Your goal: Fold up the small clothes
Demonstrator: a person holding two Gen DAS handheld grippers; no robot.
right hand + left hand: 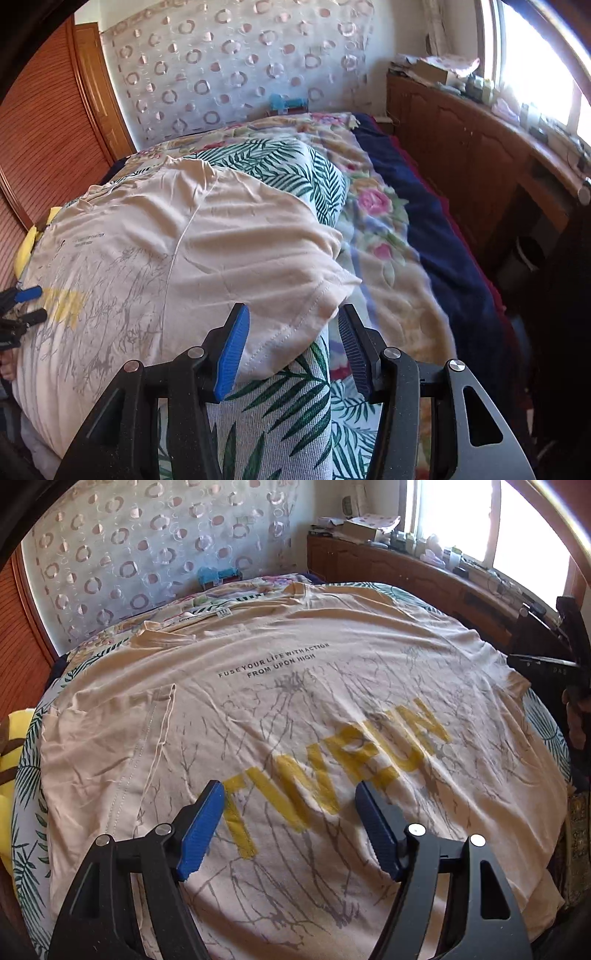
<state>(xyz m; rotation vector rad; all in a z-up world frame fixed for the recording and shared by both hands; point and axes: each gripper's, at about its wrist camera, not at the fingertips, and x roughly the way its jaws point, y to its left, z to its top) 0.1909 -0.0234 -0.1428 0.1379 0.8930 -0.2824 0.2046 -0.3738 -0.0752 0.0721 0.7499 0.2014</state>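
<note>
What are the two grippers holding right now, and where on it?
Nothing. The left gripper and right gripper hover open over the T-shirt.

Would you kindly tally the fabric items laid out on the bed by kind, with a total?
Beige printed T-shirt: 1
Leaf-print cover: 1
Floral quilt: 1
Navy blanket: 1
Total: 4
</note>
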